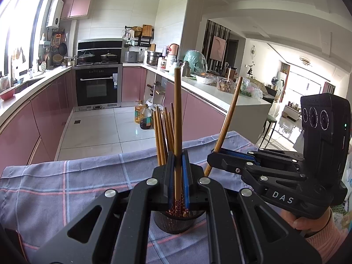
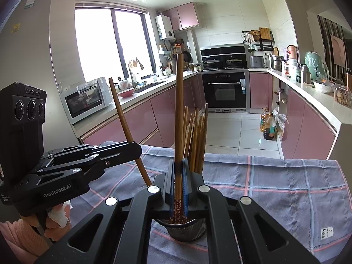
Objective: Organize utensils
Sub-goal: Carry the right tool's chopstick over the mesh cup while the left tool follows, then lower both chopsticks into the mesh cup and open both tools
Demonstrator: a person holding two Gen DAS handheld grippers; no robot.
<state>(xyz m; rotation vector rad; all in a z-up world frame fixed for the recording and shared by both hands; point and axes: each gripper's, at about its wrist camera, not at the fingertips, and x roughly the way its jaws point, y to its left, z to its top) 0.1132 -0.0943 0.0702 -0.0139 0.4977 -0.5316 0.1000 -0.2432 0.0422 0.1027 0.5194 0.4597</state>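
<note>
**Two chopsticks clamped above a holder on a checked cloth**

Left gripper point(image 1: 178, 167): black linkage frame, blue pads; jaws closed on one brown wooden chopstick point(image 1: 177, 118), held upright, its red patterned lower end reaching down into the holder. In the right wrist view the same gripper point(image 2: 137, 148) enters from the left, its chopstick point(image 2: 125, 121) leaning.

Right gripper point(image 2: 178, 173): same build; jaws closed on a second brown wooden chopstick point(image 2: 179, 114), upright, its patterned end at the holder's mouth. In the left wrist view it point(image 1: 212, 154) enters from the right, its chopstick point(image 1: 227, 118) tilted.

Dark ribbed cylindrical utensil holder point(image 2: 187, 228): stands on the cloth, directly below both sets of jaws. Contains a bundle of brown wooden chopsticks point(image 2: 198, 136), standing upright, just behind the gripped ones.

Surface: covered with a blue-grey cloth with pink and pale check lines point(image 2: 275, 189).

Hands: one point(image 1: 308, 220) in a pink knitted sleeve grips the right tool's handle; another point(image 2: 52, 222) grips the left tool's.

Background: pink-fronted kitchen cabinets point(image 1: 44, 110), black built-in oven point(image 1: 96, 85).
</note>
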